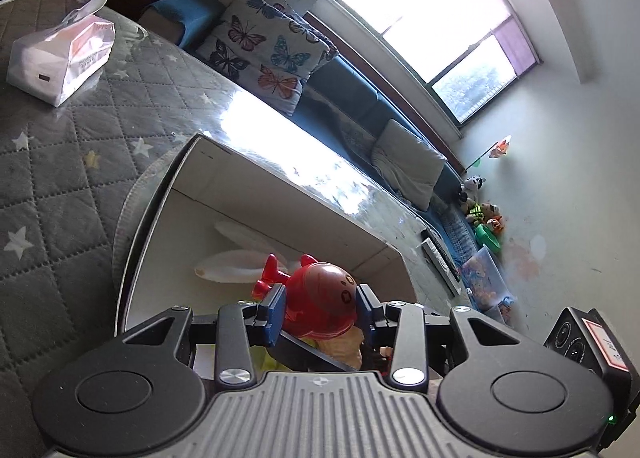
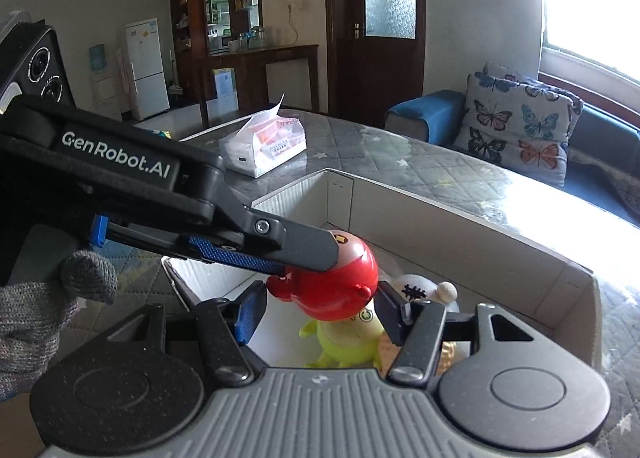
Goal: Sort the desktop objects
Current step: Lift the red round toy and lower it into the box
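White cardboard box on the quilted, star-patterned desk, holding a yellow-green toy, a white toy with black marking and a white spoon-shaped piece. Red round toy held above the box interior, clamped between the blue-padded fingers of the left gripper. Right gripper fingers stand apart on either side of the same toy; whether they touch it cannot be told. Tissue pack lies beyond the box.

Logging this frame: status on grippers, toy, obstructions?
Left gripper shut on red toy, over box. Right gripper flanks toy, grip unclear. Yellow toy directly below.
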The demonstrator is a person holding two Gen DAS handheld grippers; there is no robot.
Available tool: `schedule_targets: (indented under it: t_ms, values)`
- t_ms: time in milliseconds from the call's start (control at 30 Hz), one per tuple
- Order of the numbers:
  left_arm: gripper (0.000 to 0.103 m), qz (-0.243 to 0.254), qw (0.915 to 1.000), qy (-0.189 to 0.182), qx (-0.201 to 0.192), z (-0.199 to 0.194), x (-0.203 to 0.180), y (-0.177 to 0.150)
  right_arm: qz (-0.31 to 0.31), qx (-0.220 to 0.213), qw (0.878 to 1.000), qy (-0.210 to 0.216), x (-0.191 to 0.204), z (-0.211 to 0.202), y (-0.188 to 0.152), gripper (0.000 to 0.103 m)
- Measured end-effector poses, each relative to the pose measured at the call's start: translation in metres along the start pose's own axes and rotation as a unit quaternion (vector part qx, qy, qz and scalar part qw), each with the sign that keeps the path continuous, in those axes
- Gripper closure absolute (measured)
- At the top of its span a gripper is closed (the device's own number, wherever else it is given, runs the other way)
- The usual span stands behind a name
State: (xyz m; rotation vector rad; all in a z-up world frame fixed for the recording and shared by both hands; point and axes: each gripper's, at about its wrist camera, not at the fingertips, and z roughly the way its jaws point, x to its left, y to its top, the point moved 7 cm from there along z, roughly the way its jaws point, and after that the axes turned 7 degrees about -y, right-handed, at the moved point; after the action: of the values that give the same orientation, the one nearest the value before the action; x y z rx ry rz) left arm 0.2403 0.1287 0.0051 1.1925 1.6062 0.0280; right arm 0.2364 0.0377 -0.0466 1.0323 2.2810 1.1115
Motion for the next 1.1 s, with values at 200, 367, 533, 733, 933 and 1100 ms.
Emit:
schedule_targets:
  t_ms: [200, 367, 533, 733, 933, 1100]
  values:
    - [0.062, 0.018, 0.9997, -0.013, 0.003, 0.017, -0.017, 0.013, 0.014, -0.013, 1.000, -0.021, -0.018, -0.002, 0.006, 0.043]
    - [0.062, 0.006, 0.9995, -0.030, 0.010, 0.040, -0.017, 0.015, 0.026, -0.004, 0.999, -0.040, -0.037, 0.004, 0.004, 0.043]
    - [0.062, 0.002, 0.9995, -0.018, 0.025, 0.055, -0.005, 0.011, 0.032, 0.009, 0.999, -0.039, -0.045, 0.015, -0.001, 0.042]
    - [0.061, 0.005, 0.9994, -0.020, 0.027, 0.053, -0.005, 0.009, 0.029, 0.007, 0.999, -0.040, -0.046, 0.010, -0.008, 0.040]
    - [0.062, 0.012, 0.9996, -0.012, 0.025, 0.052, -0.009, 0.011, 0.030, 0.001, 0.998, -0.046, -0.046, 0.001, -0.012, 0.036]
    - [0.062, 0.013, 0.9998, -0.003, 0.015, 0.047, -0.012, 0.010, 0.029, -0.010, 0.998, -0.054, -0.043, -0.012, -0.015, 0.030]
